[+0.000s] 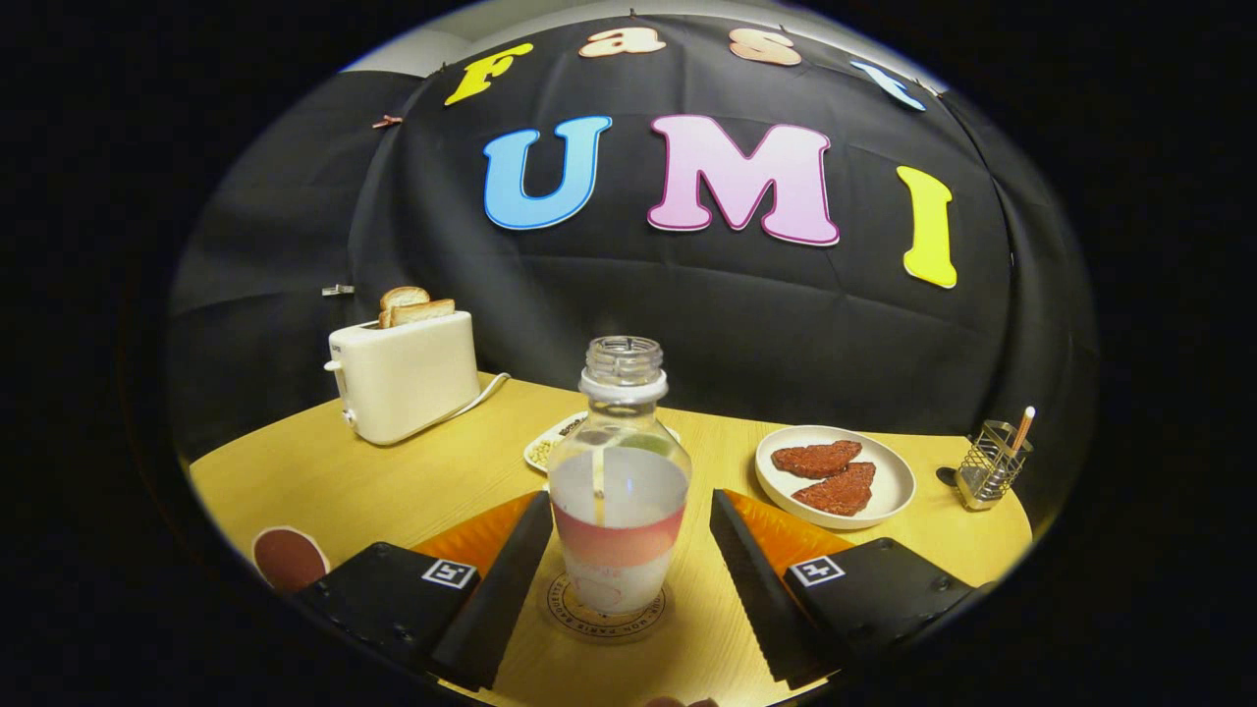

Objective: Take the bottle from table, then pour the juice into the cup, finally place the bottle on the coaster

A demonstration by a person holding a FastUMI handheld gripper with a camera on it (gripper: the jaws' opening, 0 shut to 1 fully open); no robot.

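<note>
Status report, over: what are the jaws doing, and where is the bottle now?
Gripper open, jaws either side of bottle, not touching. Bottle upright on coaster, cap off. Nothing between jaws and bottle; plate off to one side.

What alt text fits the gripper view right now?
An uncapped bottle stands upright on a round coaster between the open gripper fingers, neither touching it. Beyond on the wooden table sit a toaster holding bread and a plate of two patties.

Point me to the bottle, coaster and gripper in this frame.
bottle [618, 491]: gripper view, on its label band.
coaster [563, 611]: gripper view, on the printed rim left of the bottle's base.
gripper [625, 535]: gripper view, midway between the open fingers, either side of the bottle.
</note>
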